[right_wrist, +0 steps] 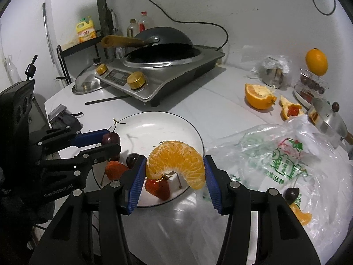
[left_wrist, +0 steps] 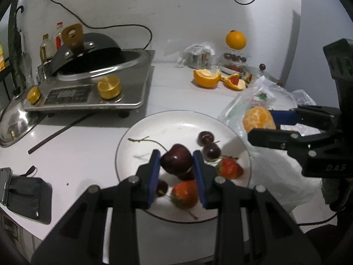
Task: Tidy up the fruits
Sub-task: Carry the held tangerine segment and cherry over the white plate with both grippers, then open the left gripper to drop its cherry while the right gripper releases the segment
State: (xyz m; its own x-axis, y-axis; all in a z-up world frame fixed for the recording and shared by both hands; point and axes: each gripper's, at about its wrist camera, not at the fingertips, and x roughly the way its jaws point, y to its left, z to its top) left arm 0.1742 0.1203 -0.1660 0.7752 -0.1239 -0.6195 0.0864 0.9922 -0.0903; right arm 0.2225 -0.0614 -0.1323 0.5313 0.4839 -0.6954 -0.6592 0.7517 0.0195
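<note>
**Both grippers loaded over the plate**

While the left gripper [left_wrist: 176, 165] pinches a dark cherry [left_wrist: 176, 161] between its blue pads above the white plate [left_wrist: 176, 121], the right gripper [right_wrist: 175, 172] clamps a peeled orange piece [right_wrist: 176, 162] over the plate's near rim. Strawberries [left_wrist: 184, 194] and more cherries [left_wrist: 205, 138] already lie on the plate. Judging by this, sorting is midway; next, each fruit needs lowering and gentle release. Farther back sit orange peels [left_wrist: 207, 78] and a whole orange [left_wrist: 235, 39].

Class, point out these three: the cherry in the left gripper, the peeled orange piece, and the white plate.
cherry [left_wrist: 176, 161], left wrist view, its glossy front.
peeled orange piece [right_wrist: 176, 161], right wrist view, segment middle.
white plate [left_wrist: 176, 125], left wrist view, bare centre.
</note>
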